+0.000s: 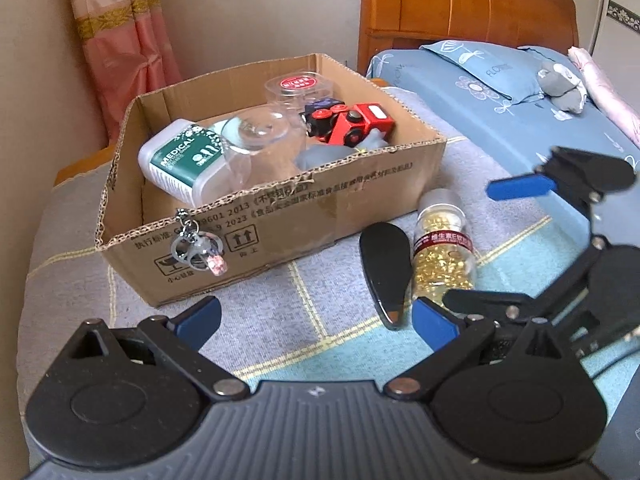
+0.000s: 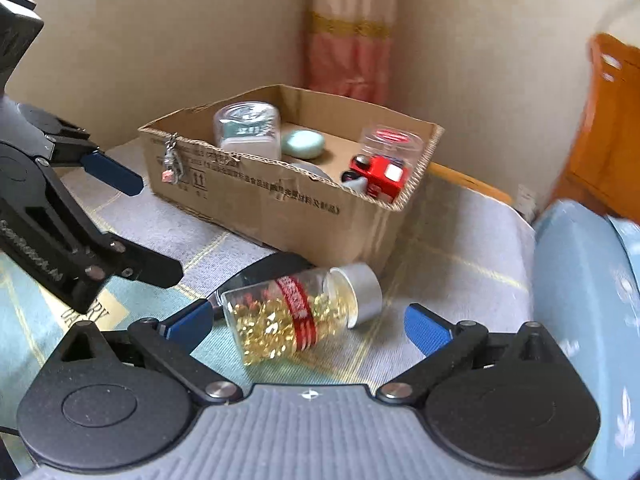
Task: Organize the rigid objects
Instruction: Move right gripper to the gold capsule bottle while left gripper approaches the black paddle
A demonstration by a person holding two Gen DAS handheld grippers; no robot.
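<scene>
A cardboard box [image 1: 280, 216] [image 2: 304, 208] sits on a checked cloth and holds a red toy truck [image 1: 356, 122] [image 2: 380, 176], clear jars [image 1: 260, 136] and a white-green medical container [image 1: 180, 160]. A keychain [image 1: 196, 246] hangs on its front wall. A capsule bottle [image 1: 444, 248] [image 2: 296, 316] with gold pills lies on the cloth beside a black oval object [image 1: 386, 272]. My left gripper [image 1: 316, 316] is open and empty in front of the box. My right gripper [image 2: 308, 328] is open, its jaws on either side of the bottle.
A bed [image 1: 520, 100] with blue sheets and a wooden headboard [image 1: 460, 4] lies to the right. A pink curtain [image 1: 124, 40] hangs behind the box. A grey soft toy [image 1: 560, 84] rests on the pillow.
</scene>
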